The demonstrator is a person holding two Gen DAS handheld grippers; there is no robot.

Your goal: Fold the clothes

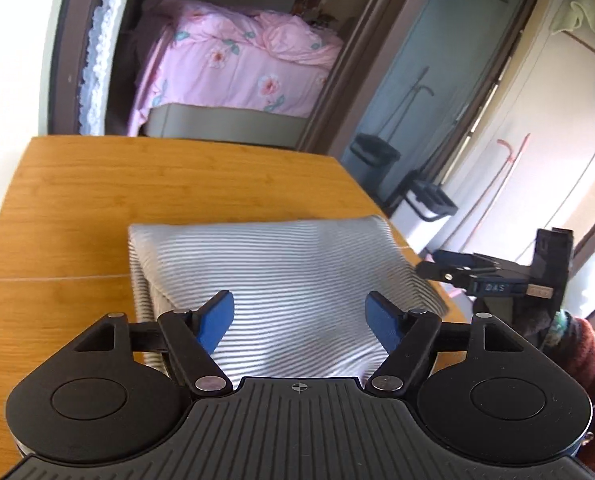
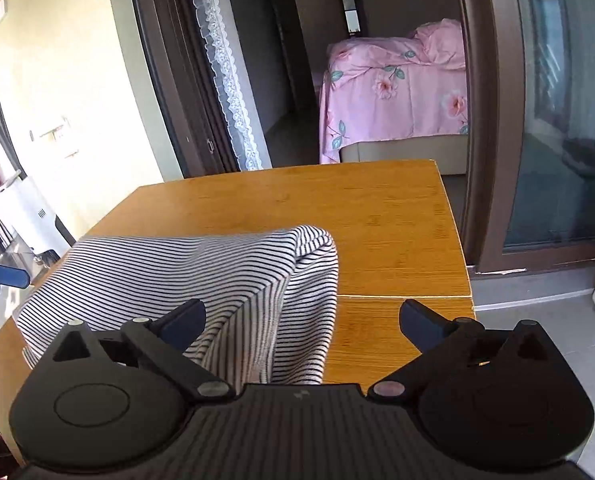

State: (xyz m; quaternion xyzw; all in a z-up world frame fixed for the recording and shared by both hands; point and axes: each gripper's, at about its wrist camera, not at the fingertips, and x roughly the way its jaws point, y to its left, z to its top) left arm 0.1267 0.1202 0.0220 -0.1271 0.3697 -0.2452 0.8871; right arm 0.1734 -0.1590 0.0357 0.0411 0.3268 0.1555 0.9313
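Striped garment (image 1: 281, 276): folded, lying on the wooden table (image 1: 97, 200) at its right edge – one fold bulges up at the far end.
Left gripper (image 1: 299, 314): jaws apart, empty, above the garment's near part.
Right gripper (image 2: 301, 320): jaws wide apart, holding nothing – over the garment's right side.

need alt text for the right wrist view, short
A folded black-and-white striped garment lies on a wooden table, seen past the right tool, whose jaws are open and hold nothing. The left tool's blue tip shows at the left edge; beyond a doorway stands a bed with a pink floral cover.
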